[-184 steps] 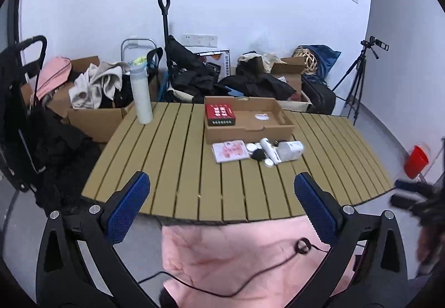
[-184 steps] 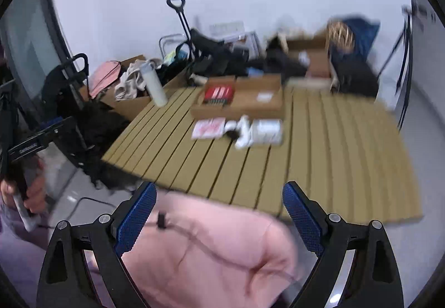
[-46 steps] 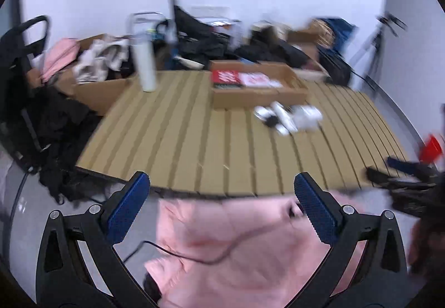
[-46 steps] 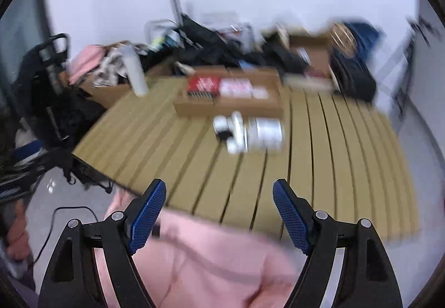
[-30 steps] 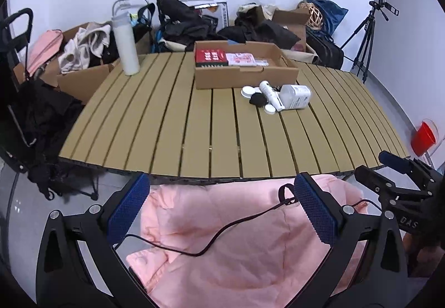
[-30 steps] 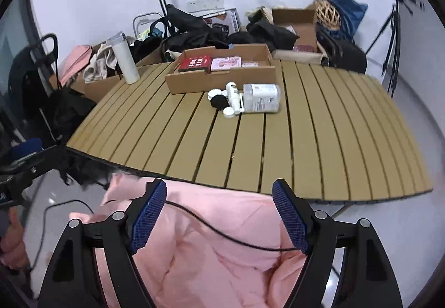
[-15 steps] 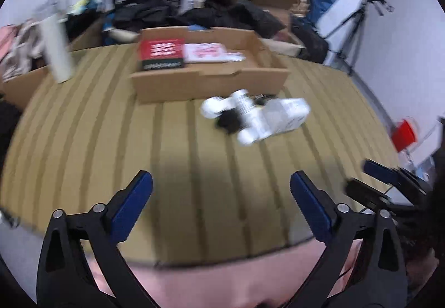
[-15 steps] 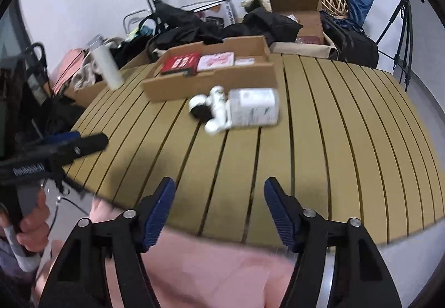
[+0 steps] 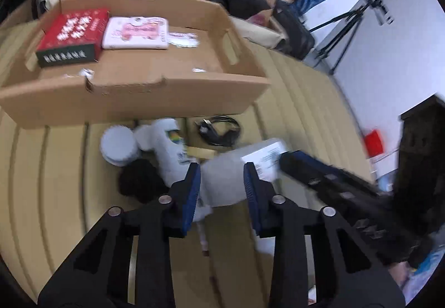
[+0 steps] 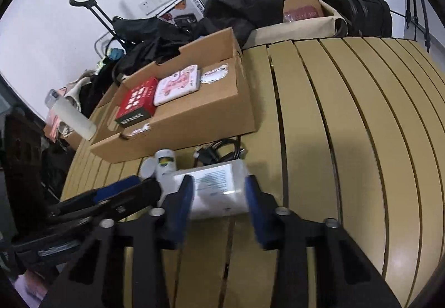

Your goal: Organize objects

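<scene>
Both grippers have just been closing on the white bottle (image 9: 222,182), lying just before the cardboard tray (image 9: 133,102): your left gripper (image 9: 221,182) clamps its cap end, your right gripper (image 10: 218,191) brackets its labelled body, contact unclear, long axis spanning both.

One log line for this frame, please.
left gripper: jaws just closing on white bottle | right gripper: closing on same bottle | bottle: lying on table
</scene>
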{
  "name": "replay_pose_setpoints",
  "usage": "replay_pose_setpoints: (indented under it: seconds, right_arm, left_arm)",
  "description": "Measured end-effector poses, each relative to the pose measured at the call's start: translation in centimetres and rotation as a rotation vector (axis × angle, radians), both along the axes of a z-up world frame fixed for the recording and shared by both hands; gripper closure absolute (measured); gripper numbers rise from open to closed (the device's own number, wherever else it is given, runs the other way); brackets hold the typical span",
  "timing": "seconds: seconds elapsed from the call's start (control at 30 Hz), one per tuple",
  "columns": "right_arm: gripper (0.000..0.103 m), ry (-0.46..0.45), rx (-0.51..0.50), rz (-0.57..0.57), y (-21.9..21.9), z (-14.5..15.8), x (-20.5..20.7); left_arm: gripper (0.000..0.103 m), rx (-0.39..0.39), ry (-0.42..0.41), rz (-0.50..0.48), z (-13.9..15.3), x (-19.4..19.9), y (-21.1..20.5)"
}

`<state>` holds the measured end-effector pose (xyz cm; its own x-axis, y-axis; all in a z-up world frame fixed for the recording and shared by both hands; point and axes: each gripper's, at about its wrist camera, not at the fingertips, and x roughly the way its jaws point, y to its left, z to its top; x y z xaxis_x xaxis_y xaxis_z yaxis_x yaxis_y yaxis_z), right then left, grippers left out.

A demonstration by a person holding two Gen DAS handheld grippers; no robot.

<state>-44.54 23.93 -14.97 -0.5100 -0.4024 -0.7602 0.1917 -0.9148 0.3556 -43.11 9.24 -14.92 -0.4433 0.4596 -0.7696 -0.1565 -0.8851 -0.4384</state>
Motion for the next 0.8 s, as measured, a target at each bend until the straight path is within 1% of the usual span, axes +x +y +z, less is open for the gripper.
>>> replay_pose_setpoints:
  seconds: [0.03, 0.07, 0.13, 0.17, 0.23, 0.3, 0.33, 0.37, 0.4, 0.43, 0.47, 0.5, 0.53, 0.57, 0.63, 0.67, 0.7, 0.73, 0.8]
  right_arm:
    - [0.072, 0.007, 0.010, 0.009, -0.1, -0.1, 0.5]
    - [0.074, 0.006, -0.002, 0.024, 0.0, -0.3, 1.0]
    - [0.075, -0.011, -0.002, 0.035, 0.2, -0.9, 2.8]
    - [0.075, -0.015, 0.005, 0.041, 0.3, -1.2, 3.8]
    - [0.075, -0.037, 0.014, 0.039, 0.8, -2.1, 6.5]
    - [0.075, -0.068, -0.011, 0.051, 1.4, -2.9, 9.2]
    - [0.075, -0.087, -0.011, 0.047, 1.7, -3.3, 10.6]
    - [0.075, -0.101, -0.007, 0.036, 2.0, -3.5, 11.4]
    - [0.074, -0.117, -0.017, 0.029, 2.3, -3.7, 12.2]
    - [0.072, -0.122, -0.054, 0.028, 2.7, -3.6, 12.6]
    - [0.070, -0.115, -0.088, 0.026, 3.0, -3.5, 12.8]
    - [0.068, -0.102, -0.112, 0.019, 3.2, -3.2, 12.8]
    - [0.059, -0.091, -0.112, 0.013, 3.2, -2.9, 12.6]
    - [0.046, -0.081, -0.103, 0.008, 3.0, -2.6, 12.3]
    - [0.033, -0.060, -0.097, -0.001, 2.7, -2.2, 11.6]
    - [0.033, -0.061, -0.091, -0.011, 2.5, -2.2, 11.3]
    - [0.033, -0.069, -0.093, -0.016, 2.4, -2.4, 11.0]
    - [0.033, -0.088, -0.096, -0.028, 2.4, -2.8, 10.6]
    - [0.034, -0.130, -0.140, -0.042, 2.5, -3.7, 10.1]
  left_arm:
    - [0.083, 0.005, 0.001, -0.012, -0.1, 0.9, 0.3]
    - [0.084, -0.010, 0.013, -0.012, -0.1, 1.4, 0.5]
    - [0.084, -0.048, 0.009, -0.038, -0.4, 3.5, 1.2]
    - [0.084, -0.055, -0.005, -0.054, -0.6, 4.3, 1.4]
    - [0.084, -0.063, -0.006, -0.100, -1.0, 7.0, 1.7]
    - [0.083, -0.069, -0.022, -0.138, -1.3, 9.4, 1.3]
    - [0.081, -0.071, -0.017, -0.140, -1.2, 10.2, 1.0]
    - [0.072, -0.080, -0.008, -0.135, -1.1, 10.8, 0.6]
    - [0.059, -0.084, 0.003, -0.126, -0.9, 11.0, 0.4]
    - [0.055, -0.085, 0.011, -0.112, -0.8, 11.1, 0.1]
    - [0.054, -0.081, 0.012, -0.098, -0.7, 10.9, -0.1]
    - [0.054, -0.076, 0.006, -0.096, -0.7, 10.6, -0.2]
    - [0.054, -0.072, 0.005, -0.100, -0.6, 10.4, -0.1]
    - [0.054, -0.066, 0.006, -0.112, -0.7, 10.1, 0.1]
    - [0.056, -0.053, -0.011, -0.140, -1.2, 9.5, 0.8]
    - [0.058, -0.059, -0.029, -0.141, -1.8, 9.2, 1.1]
    - [0.058, -0.052, -0.058, -0.137, -2.5, 8.8, 1.1]
    - [0.060, 0.007, -0.079, -0.132, -2.9, 8.5, 0.6]
    - [0.072, 0.078, -0.108, -0.141, -3.2, 8.6, 0.2]
